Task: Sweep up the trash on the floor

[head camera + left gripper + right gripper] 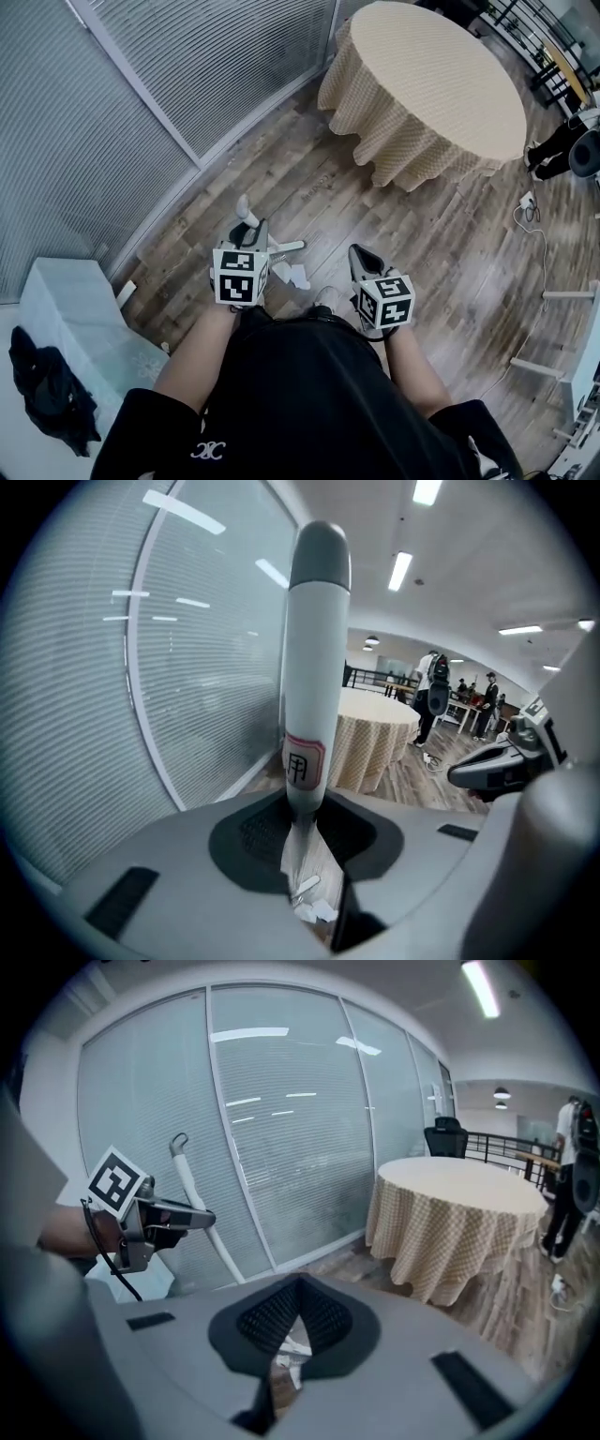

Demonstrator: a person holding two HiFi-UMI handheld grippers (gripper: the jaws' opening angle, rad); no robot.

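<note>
A white broom handle (314, 667) with a grey cap and a red-edged label stands upright between the jaws of my left gripper (305, 817), which is shut on it. From above, the left gripper (248, 234) is held just over the wooden floor (441, 244), with the handle's top (244, 207) showing past it. White paper scraps (292, 273) and a thin white stick (287, 248) lie on the floor between the grippers. The scraps (314, 908) also show under the left jaws. My right gripper (364, 259) hangs to the right of them. Its pads (328, 1321) meet with nothing between them.
A round table with a beige checked cloth (431, 84) stands ahead on the right. A glass partition with blinds (187, 75) runs along the left. A white cabinet (66, 309) carries a black garment (42, 389). A cable (536, 234) trails across the floor at right. People (433, 691) stand far off.
</note>
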